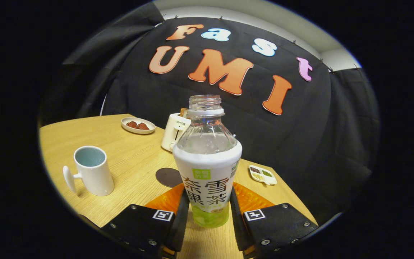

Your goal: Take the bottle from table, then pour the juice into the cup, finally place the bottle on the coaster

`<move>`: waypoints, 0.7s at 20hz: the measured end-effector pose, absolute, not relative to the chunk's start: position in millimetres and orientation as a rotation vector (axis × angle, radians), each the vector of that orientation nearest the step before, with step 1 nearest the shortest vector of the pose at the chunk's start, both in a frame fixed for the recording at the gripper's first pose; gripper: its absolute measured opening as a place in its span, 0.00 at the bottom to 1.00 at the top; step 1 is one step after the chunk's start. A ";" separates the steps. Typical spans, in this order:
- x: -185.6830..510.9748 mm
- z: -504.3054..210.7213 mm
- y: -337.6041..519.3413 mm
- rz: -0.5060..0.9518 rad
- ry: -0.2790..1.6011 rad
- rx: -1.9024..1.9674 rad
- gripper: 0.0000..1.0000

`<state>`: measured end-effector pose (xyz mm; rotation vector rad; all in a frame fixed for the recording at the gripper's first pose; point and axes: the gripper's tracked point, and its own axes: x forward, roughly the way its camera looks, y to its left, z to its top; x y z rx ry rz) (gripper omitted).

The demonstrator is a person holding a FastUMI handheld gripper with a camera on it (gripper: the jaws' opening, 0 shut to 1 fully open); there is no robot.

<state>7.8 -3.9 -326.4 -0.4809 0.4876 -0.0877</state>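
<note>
Gripper clamped on bottle, both fingers pressing its lower sides. Bottle upright, long axis vertical, open neck up, over table's near edge. Cup left, coaster just behind.

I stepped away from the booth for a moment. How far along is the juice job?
Early on. Done: the gripper has reached the uncapped bottle, its fingers pressing both sides. In hand: the lift; whether the bottle has left the table is unclear. Left: pouring into the white cup, which shows no juice, then setting the bottle on the bare dark coaster.
</note>
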 end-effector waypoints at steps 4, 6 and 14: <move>9.9 -322.7 22.6 -0.035 0.453 -0.641 0.57; 9.8 -328.5 33.7 -0.009 0.461 -0.683 0.57; 15.7 -340.6 76.5 0.091 0.420 -0.935 0.57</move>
